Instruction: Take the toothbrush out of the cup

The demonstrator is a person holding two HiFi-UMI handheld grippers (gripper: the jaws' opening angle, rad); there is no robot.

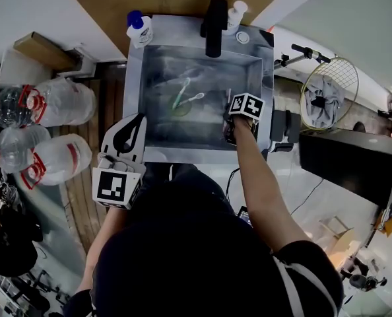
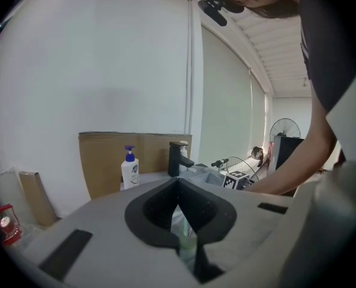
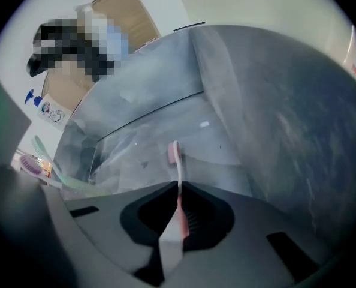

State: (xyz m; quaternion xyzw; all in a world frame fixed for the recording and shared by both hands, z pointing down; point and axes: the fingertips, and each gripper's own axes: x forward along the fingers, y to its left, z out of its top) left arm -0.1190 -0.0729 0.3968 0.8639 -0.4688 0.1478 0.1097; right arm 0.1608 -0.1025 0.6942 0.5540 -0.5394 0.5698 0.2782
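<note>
Only the toothbrush (image 3: 173, 153) tip shows beyond the right gripper (image 3: 178, 188).

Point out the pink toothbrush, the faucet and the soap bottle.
pink toothbrush (image 3: 178, 176): right gripper view, on its neck.
faucet (image 1: 215, 25): head view, on its black body.
soap bottle (image 2: 129, 173): left gripper view, on its white body.

The sink (image 1: 156, 65) is seen as brushed metal with a dull sheen. The tap (image 1: 216, 18) is finished matt black. The toothbrush (image 3: 179, 182) is made of smooth plastic, and the jugs (image 1: 61, 101) of clear plastic.
</note>
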